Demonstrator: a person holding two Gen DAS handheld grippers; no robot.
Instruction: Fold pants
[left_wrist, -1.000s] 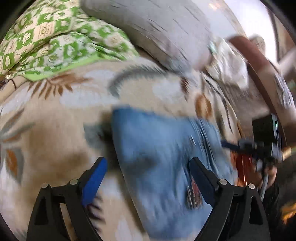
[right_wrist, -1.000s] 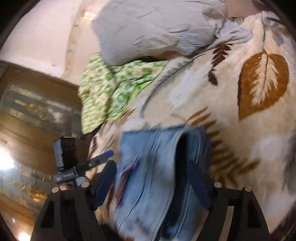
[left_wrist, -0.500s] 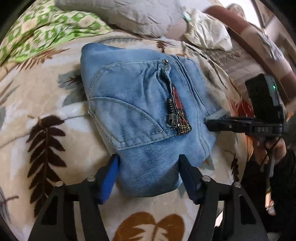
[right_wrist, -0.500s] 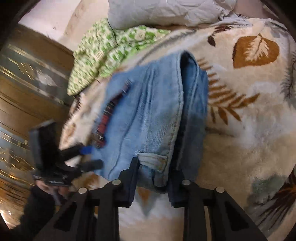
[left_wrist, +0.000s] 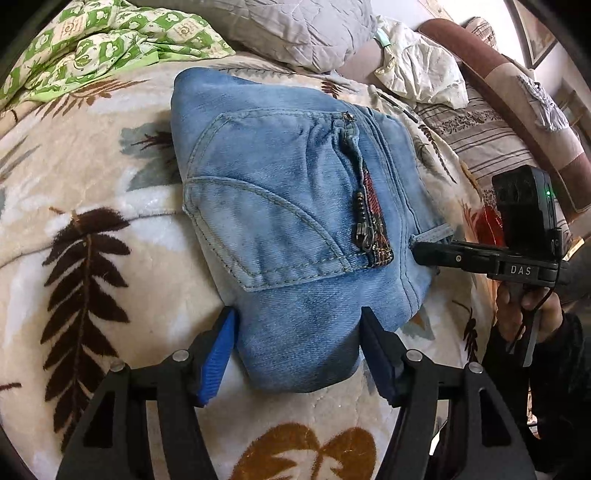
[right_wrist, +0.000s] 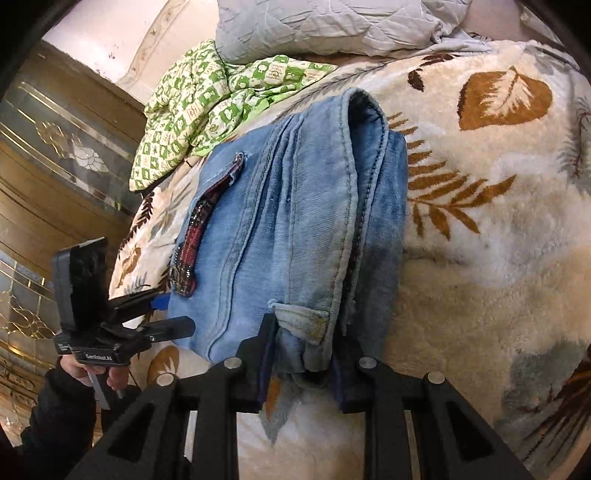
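Left gripper (left_wrist: 297, 343) low over the bed, jaws straddling the near end of the folded jeans (left_wrist: 295, 206); blue pads (left_wrist: 218, 358) flank the denim bundle, jaws opening, right pad against the fabric edge, left pad just beside it, no clear squeeze. Right gripper (right_wrist: 303, 354) pressed together on the jeans' side edge, pinching the waistband layers by a belt loop (right_wrist: 303, 321). Jeans lie folded into a thick stack on the leaf-print blanket (left_wrist: 92, 206), pocket and zipper (left_wrist: 364, 218) facing up. Each gripper shows in the other's view, held by a hand (left_wrist: 524, 310) in a dark sleeve (right_wrist: 55, 424). Beyond the jeans: green checked cloth (left_wrist: 92, 44), grey pillow (left_wrist: 306, 29). Wood-and-glass cabinet (right_wrist: 48, 155) to the far left in the right wrist view.
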